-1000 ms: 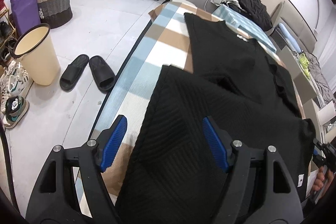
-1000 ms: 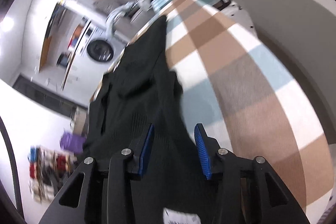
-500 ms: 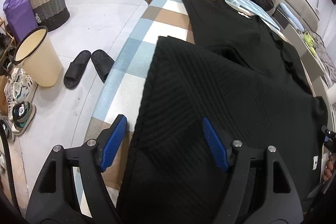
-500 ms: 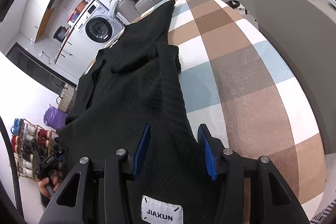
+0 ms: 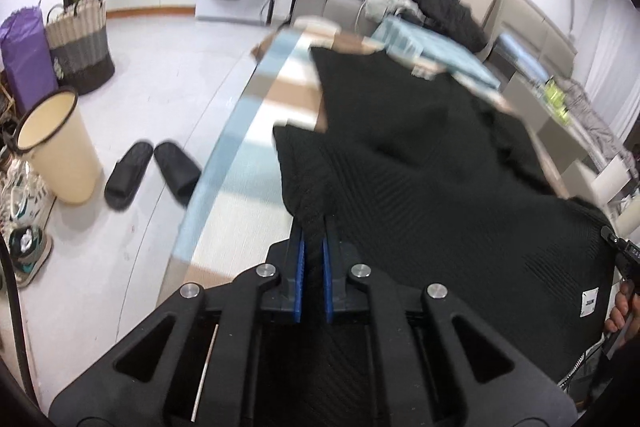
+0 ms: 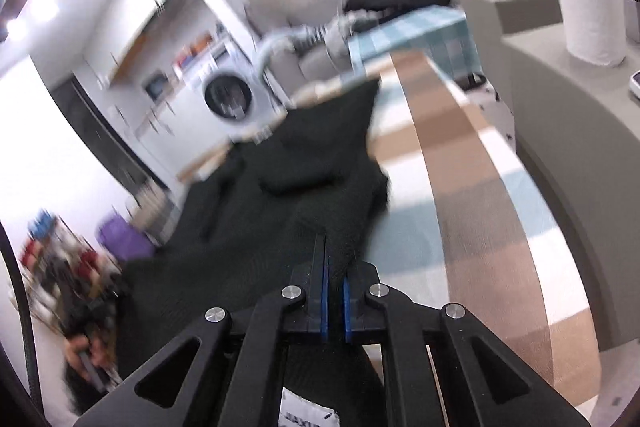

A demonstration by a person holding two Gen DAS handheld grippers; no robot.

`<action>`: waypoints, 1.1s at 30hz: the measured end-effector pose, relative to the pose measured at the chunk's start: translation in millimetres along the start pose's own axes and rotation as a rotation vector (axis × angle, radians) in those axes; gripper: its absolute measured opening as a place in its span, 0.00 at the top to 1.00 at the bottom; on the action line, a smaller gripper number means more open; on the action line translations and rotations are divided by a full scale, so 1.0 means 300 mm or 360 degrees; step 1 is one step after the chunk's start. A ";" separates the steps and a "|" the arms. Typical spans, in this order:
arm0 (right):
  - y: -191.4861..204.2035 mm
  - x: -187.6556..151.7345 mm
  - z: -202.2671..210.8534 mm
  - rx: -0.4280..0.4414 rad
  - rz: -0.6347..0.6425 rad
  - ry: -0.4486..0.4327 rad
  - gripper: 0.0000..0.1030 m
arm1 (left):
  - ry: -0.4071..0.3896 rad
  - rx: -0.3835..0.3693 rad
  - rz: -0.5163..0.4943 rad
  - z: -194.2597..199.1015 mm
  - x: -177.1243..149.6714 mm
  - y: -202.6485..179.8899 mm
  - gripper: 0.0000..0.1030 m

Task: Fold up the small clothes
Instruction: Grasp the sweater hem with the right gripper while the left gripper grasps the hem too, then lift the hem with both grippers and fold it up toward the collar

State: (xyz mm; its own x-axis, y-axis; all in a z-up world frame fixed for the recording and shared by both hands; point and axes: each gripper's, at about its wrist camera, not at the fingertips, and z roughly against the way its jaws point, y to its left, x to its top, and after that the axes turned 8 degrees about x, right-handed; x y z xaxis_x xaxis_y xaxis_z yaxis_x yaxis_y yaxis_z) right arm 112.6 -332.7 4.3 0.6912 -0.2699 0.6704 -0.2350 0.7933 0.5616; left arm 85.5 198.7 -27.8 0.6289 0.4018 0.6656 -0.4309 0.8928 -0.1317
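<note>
Checked cloth in brown, blue and white covers the desk (image 5: 256,131), where the black knit garment (image 5: 440,187) lies spread, its near edge pulled up. A second ago both sets of jaws stood apart over the fabric; now the left hand-held gripper (image 5: 313,227) is clamped on the near left corner and the right hand-held gripper (image 6: 335,259) pinches the near right edge above the white label (image 6: 308,417). Both views are now motion-blurred.
</note>
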 end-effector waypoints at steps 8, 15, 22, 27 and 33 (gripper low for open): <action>0.000 0.097 -0.018 0.0014 -0.0131 -0.0231 0.95 | -0.0205 -0.0058 0.0028 0.039 0.160 -0.021 0.96; -0.061 0.225 -0.215 -0.0140 -0.0297 -0.0162 0.95 | -0.0120 -0.0030 0.0042 -0.154 0.302 -0.038 0.96; -0.153 0.247 -0.390 -0.0398 -0.0447 0.0053 0.83 | 0.0055 0.0003 0.0087 -0.385 0.362 -0.037 0.95; -0.188 0.209 -0.302 -0.0427 -0.0466 0.0030 0.49 | 0.0128 0.0056 0.0115 -0.421 0.328 -0.012 0.51; -0.225 0.208 -0.316 -0.0353 -0.0534 0.0056 0.49 | 0.0188 -0.0002 0.0148 -0.467 0.289 -0.002 0.40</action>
State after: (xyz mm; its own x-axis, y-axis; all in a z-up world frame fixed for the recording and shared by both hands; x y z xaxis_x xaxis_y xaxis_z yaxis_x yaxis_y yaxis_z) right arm 236.2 -351.4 -37.7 0.7281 -0.5183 0.4486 0.1582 0.7638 0.6257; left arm 230.9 261.8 -73.0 0.6580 0.5038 0.5597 -0.4900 0.8508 -0.1898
